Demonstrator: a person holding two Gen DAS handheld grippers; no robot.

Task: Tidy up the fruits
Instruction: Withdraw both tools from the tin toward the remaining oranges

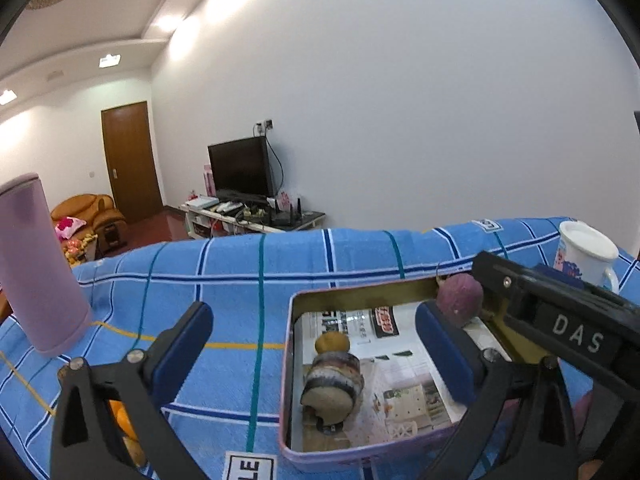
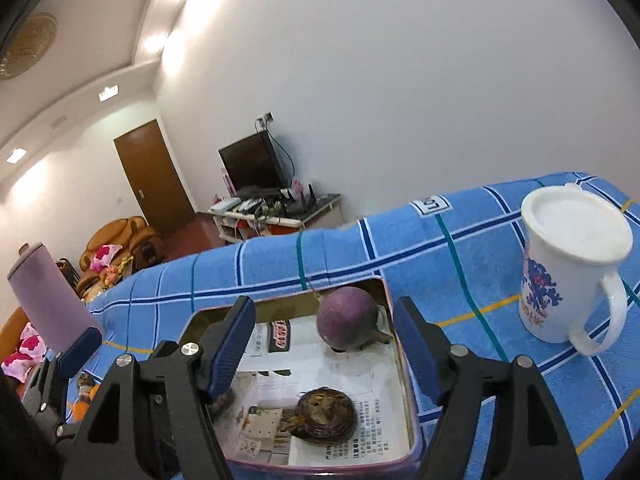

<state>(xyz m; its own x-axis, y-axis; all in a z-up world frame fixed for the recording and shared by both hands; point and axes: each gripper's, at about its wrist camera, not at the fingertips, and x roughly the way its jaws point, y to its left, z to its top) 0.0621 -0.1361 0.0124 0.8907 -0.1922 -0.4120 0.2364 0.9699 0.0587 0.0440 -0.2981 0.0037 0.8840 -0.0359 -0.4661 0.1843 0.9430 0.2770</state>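
Both grippers are hanging over the tin box (image 1: 286, 380): the left gripper (image 1: 316, 360) is standing wide open and empty, the right gripper (image 2: 324, 354) partly open and empty. Inside, the purple fruit (image 2: 347, 323) is sitting at the box's far right corner and the brown striped fruit (image 2: 325, 411) is lying near the near edge.

Risk: the crossing tools are crowding the box and could clip its rim or roll a fruit.

Only the left wrist view is showing the orange fruit (image 1: 122, 420) outside the box's left side; only the right view is showing the white mug (image 2: 568, 272) whole.
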